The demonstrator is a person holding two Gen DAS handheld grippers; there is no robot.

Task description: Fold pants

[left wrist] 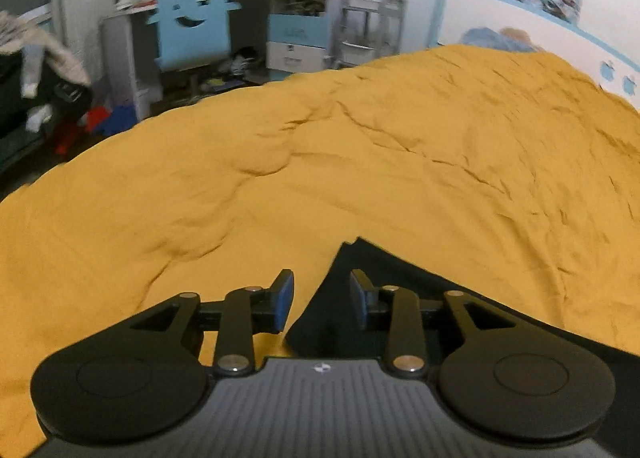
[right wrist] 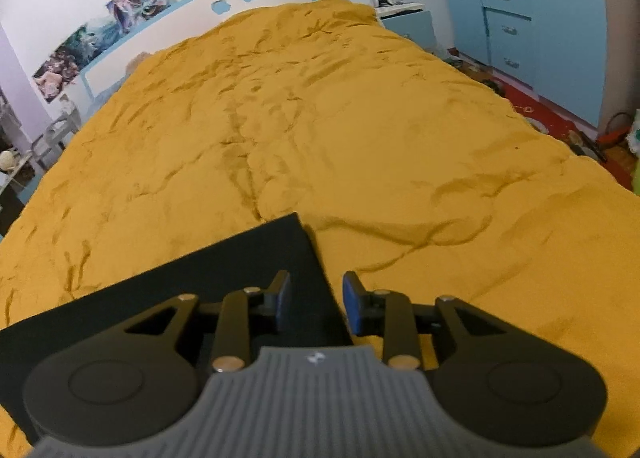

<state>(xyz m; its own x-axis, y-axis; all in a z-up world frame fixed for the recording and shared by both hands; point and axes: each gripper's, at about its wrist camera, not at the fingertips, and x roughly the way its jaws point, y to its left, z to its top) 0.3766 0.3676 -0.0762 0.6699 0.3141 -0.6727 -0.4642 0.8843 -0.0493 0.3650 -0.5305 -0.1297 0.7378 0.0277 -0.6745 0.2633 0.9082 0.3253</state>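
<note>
Tongs (left wrist: pixel 322 304) (right wrist: pixel 316 304) agape, angled down over pants (right wrist: pixel 180 286)

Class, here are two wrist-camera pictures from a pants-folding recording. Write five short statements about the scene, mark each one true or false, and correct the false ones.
1. The pants are black. True.
2. The bed cover is blue. False: it is mustard yellow and wrinkled.
3. The right gripper is clamped on the pants. False: its jaws stand apart, with nothing pinched between the pads.
4. The left gripper is open, with a corner of the pants below its jaws. True.
5. The pants hang from a chair. False: they lie flat on the bed cover; the blue chair stands at the desk beyond the bed.
</note>
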